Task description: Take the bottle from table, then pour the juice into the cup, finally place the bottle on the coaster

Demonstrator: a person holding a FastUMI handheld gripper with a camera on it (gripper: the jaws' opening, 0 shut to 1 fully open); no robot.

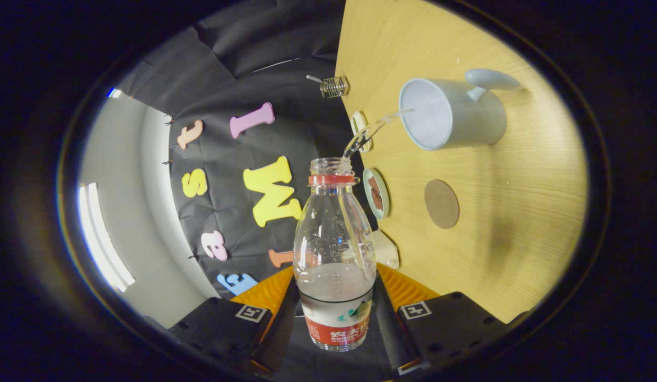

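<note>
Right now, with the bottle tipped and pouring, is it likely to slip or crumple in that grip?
Probably light: the bottle looks under half full, liquid streaming toward the cup. Its thin clear plastic may dent if squeezed. Both fingers press its labelled base, so slipping seems unlikely.

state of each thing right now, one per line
bottle: uncapped, tilted, held between the fingers, partly full, pouring
stream: running from the bottle mouth into the cup
cup: standing on the table, open mouth taking the stream
coaster: bare, flat on the table beside the cup
gripper: shut on the bottle's labelled lower part
small dish: at the table edge, something brown in it
</note>
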